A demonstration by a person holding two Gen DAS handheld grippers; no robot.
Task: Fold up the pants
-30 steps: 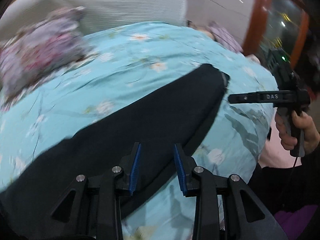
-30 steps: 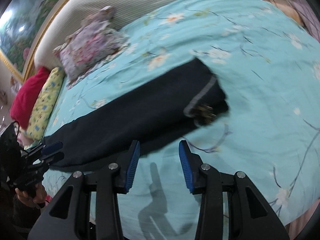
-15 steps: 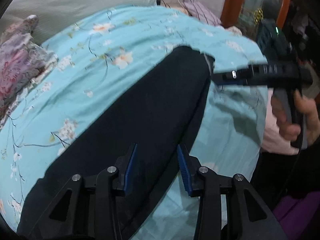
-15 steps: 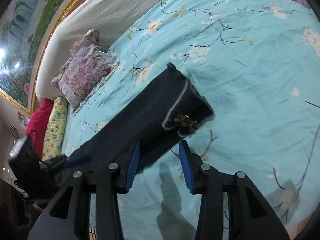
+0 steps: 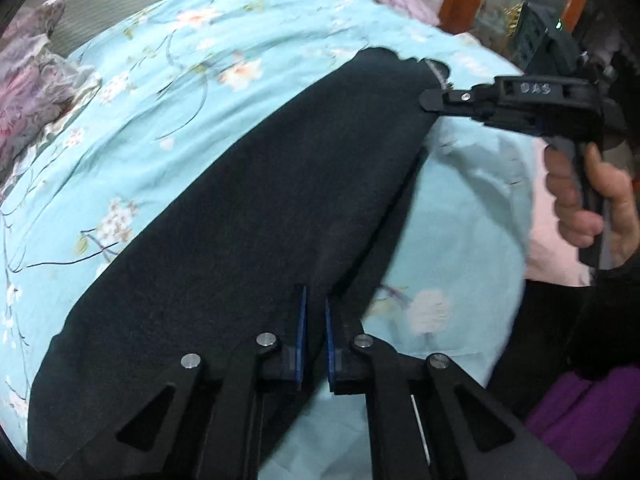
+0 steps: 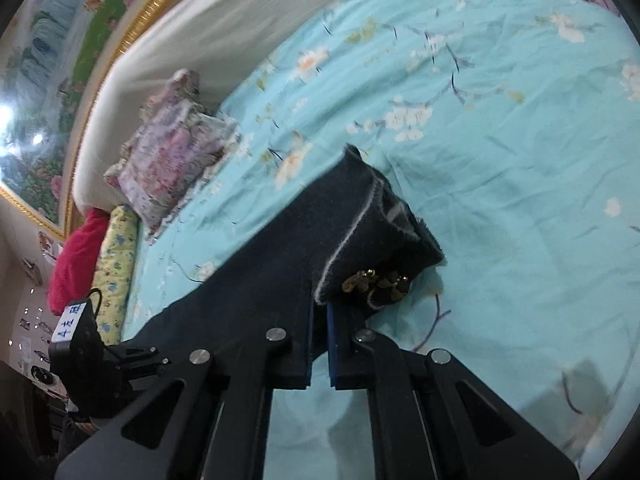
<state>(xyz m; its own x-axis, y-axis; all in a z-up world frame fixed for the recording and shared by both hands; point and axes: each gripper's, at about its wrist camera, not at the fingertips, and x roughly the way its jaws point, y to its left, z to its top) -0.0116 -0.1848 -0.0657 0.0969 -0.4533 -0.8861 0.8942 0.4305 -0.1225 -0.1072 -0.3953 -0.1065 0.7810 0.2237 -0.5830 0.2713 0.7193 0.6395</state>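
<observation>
Both grippers have closed up since half a second ago, when their blue pads were sitting wide apart. Left wrist view first: the left gripper (image 5: pixel 314 336) at bottom centre is pinching the near edge of the dark pants (image 5: pixel 248 216), pads nearly touching with cloth between them. The pants are running diagonally up across the turquoise floral bed (image 5: pixel 160 92) toward the right gripper (image 5: pixel 430 101) at upper right, which a hand (image 5: pixel 588 204) is holding. Right wrist view: the right gripper (image 6: pixel 319 344) is clamping the waist end of the pants (image 6: pixel 280 280), while the floral pillow (image 6: pixel 172 152) is sitting at middle left.
</observation>
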